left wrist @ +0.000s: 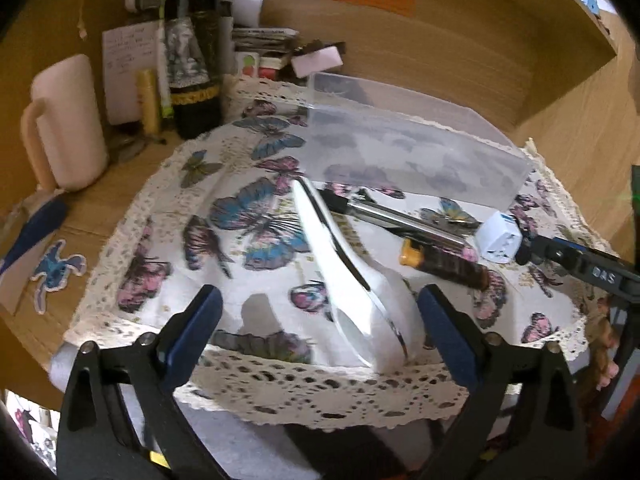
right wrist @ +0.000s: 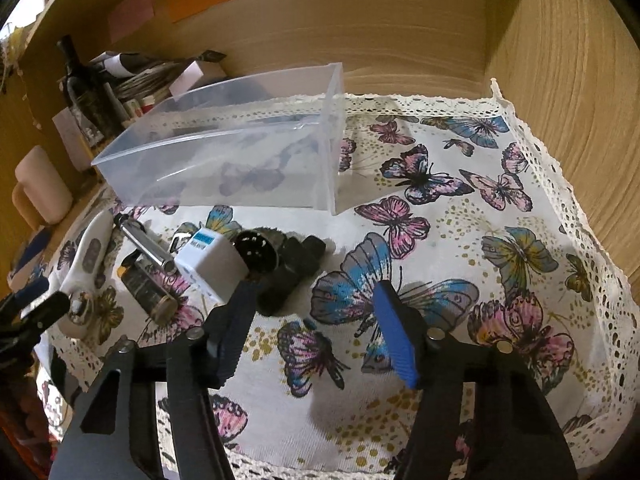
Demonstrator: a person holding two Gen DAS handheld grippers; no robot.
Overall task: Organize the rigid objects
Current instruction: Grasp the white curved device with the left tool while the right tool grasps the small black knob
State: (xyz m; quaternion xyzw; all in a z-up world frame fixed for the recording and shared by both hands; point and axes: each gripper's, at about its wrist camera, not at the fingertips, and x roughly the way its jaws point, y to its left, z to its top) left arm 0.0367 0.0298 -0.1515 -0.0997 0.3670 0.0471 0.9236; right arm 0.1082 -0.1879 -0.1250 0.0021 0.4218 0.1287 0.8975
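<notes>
The left gripper (left wrist: 320,322) is held spread around the bowl end of the white ladle (left wrist: 340,264), its pads not yet pressing, evidently for a pickup. At twelve o'clock the clear bin (right wrist: 224,160) waits empty. The right gripper (right wrist: 316,320) is half-spread, nothing pinched, the black adapter (right wrist: 288,268) at its eleven o'clock.

Tools (right wrist: 148,256) before bin (right wrist: 224,160) — on cloth (right wrist: 460,240)
</notes>
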